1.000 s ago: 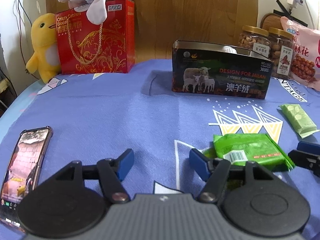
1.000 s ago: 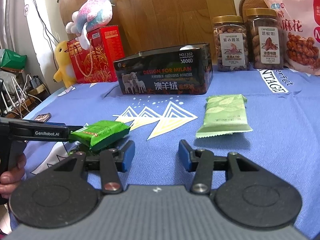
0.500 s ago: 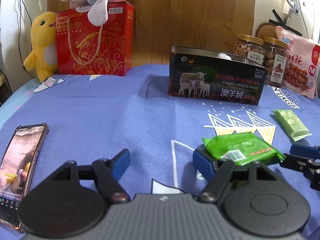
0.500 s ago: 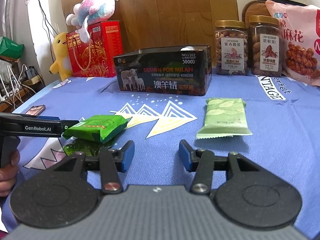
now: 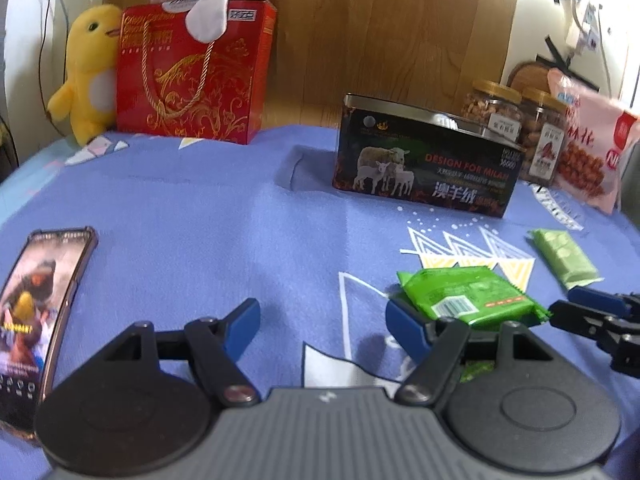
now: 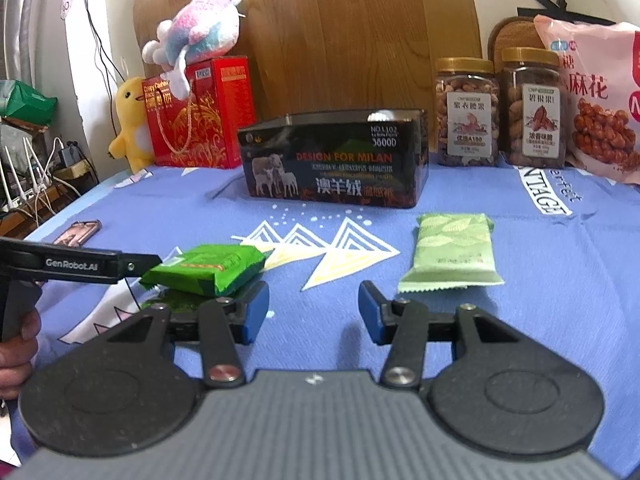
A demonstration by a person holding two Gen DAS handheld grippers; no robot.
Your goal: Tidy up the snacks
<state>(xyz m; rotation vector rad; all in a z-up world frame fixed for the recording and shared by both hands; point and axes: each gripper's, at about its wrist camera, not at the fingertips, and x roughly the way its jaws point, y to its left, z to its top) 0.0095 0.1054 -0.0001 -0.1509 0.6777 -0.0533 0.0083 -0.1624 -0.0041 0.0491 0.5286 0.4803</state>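
Observation:
A bright green snack packet (image 5: 468, 298) (image 6: 206, 266) lies on top of another green packet on the blue tablecloth, between the two grippers. My left gripper (image 5: 322, 326) is open and empty; its right finger touches the packet's near left end. A pale green snack bar (image 6: 452, 254) (image 5: 564, 256) lies flat further right. My right gripper (image 6: 312, 312) is open and empty, just in front of the bar and right of the packet. The open black tin (image 6: 336, 160) (image 5: 424, 164) stands behind them.
Two nut jars (image 6: 500, 108) and a pink snack bag (image 6: 596, 100) stand at the back right. A red gift bag (image 5: 192, 76) with plush toys stands at the back left. A phone (image 5: 36, 300) lies at the left edge.
Both grippers have risen and tilted up a little, so the table scene sits lower in view. The jaws stay open and the snacks have not moved.

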